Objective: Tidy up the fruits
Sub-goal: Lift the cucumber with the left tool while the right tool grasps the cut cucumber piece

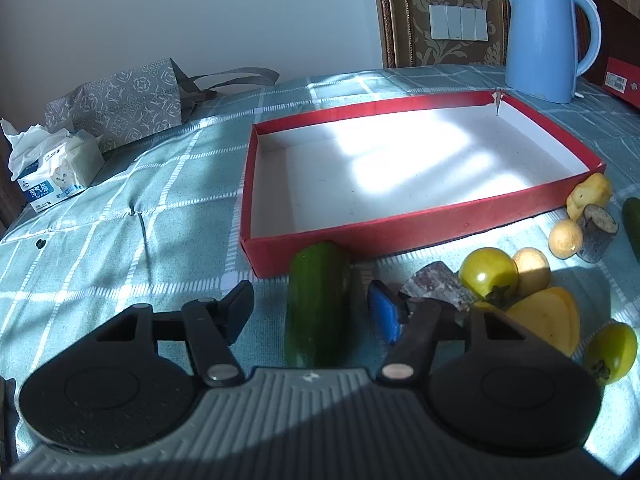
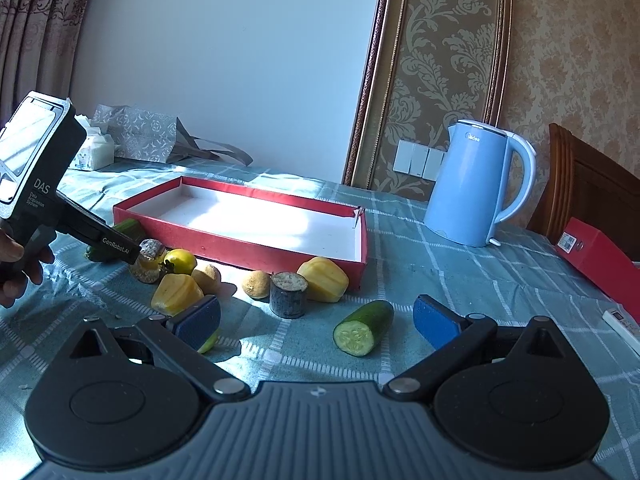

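Observation:
A shallow red box (image 1: 420, 228) (image 2: 256, 248) with a white floor lies on the checked cloth and holds nothing. My left gripper (image 1: 312, 312) is open, its fingers on either side of a green cucumber piece (image 1: 318, 304) that lies in front of the box, not touching it. Yellow-green round fruits (image 1: 488, 272), yellow wedges (image 1: 548, 320) and dark cylinder pieces (image 1: 598, 232) lie to its right. My right gripper (image 2: 316, 320) is open and empty, with a cut cucumber half (image 2: 366, 326) between and just beyond its fingers. The left gripper's body (image 2: 52, 184) shows at the left of the right wrist view.
A blue electric kettle (image 1: 544, 36) (image 2: 476, 184) stands behind the box's right end. A tissue pack (image 1: 52, 168) and a grey patterned bag (image 1: 120, 104) lie at the far left. A red box (image 2: 600, 260) and a white remote (image 2: 624, 324) lie at the right edge.

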The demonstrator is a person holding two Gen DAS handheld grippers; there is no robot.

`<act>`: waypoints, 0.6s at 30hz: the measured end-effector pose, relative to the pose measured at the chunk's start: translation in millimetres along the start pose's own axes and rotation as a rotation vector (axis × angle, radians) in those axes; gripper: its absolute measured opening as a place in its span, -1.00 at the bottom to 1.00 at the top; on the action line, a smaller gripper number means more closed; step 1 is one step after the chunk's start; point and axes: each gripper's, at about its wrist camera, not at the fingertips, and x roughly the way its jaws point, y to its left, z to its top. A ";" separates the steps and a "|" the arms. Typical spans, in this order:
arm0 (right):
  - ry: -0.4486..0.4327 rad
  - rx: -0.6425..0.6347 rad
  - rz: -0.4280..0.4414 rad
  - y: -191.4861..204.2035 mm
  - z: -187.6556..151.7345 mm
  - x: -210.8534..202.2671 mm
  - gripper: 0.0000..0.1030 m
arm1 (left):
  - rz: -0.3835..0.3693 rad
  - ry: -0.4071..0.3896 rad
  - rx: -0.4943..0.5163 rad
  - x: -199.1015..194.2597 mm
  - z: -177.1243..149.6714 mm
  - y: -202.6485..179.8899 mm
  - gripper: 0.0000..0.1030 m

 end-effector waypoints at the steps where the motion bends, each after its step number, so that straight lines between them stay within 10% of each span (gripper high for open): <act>1: 0.001 0.000 -0.001 0.1 0.4 0.2 1.00 | -0.012 0.001 0.003 -0.6 0.2 -0.6 -0.01; 4: 0.001 -0.001 0.000 0.8 0.0 0.9 1.00 | 0.002 -0.003 0.025 -4.0 1.0 -7.8 -0.42; 18: 0.002 -0.003 0.009 0.6 -0.2 0.5 1.00 | 0.059 -0.025 -0.012 -18.6 2.7 -6.7 -0.44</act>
